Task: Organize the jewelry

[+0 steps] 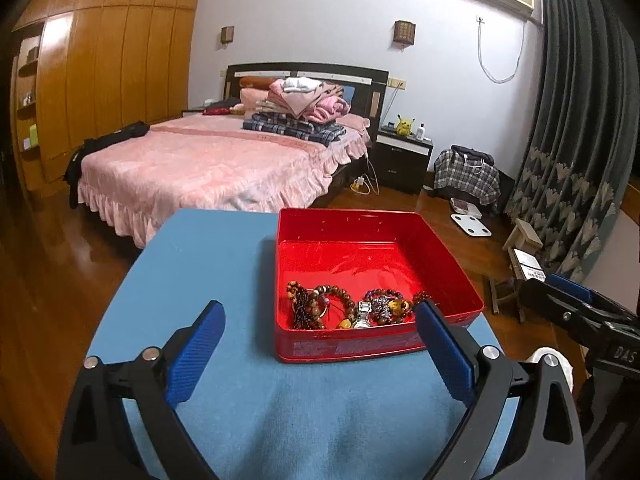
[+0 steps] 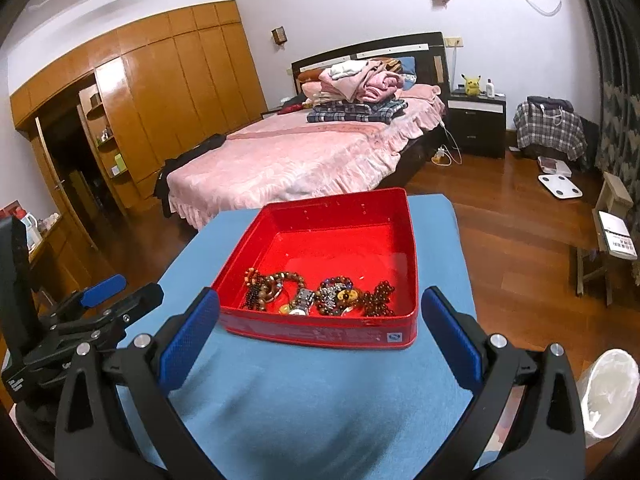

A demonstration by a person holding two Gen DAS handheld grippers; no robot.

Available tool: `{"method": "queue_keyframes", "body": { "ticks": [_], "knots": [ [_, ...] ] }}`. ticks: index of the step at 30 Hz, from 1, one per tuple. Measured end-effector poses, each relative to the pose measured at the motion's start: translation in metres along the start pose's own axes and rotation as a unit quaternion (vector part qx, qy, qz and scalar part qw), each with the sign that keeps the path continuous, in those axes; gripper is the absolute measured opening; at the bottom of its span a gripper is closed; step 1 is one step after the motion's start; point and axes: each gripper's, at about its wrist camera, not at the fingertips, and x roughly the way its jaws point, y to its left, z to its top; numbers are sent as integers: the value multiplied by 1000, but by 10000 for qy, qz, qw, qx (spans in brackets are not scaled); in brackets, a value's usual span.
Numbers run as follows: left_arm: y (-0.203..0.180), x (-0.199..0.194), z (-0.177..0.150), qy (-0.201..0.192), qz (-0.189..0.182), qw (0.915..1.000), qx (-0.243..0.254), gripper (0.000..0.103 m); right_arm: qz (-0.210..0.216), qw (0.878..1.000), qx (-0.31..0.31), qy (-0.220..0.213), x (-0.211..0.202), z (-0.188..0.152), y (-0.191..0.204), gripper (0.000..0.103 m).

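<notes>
Right wrist: beaded jewelry (image 2: pixel 316 296) (tangled).

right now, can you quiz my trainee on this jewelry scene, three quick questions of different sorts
1. True or false: the left gripper is shut on a bracelet.
2. Where does the jewelry lie in the red box? A) along the near wall B) in the far corners C) outside it on the blue cloth
3. Fill in: the silver item among the beads is a ____.

Key: 1 false, both it and the right gripper are open and empty; 2 A; 3 watch.
</notes>
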Motion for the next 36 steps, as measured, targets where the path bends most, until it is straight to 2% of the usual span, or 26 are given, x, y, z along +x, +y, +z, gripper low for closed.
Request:
{"method": "queue_keyframes", "body": {
  "ticks": [16, 36],
  "knots": [
    [-2, -18, 11, -233, 72, 9996, 116, 94, 7, 9999, -115, -111, -13, 7, 8, 98],
    [-3, -24, 14, -276, 166, 9993, 181, 94, -50, 9997, -214, -144, -18, 12, 12, 98]
  ]
}}
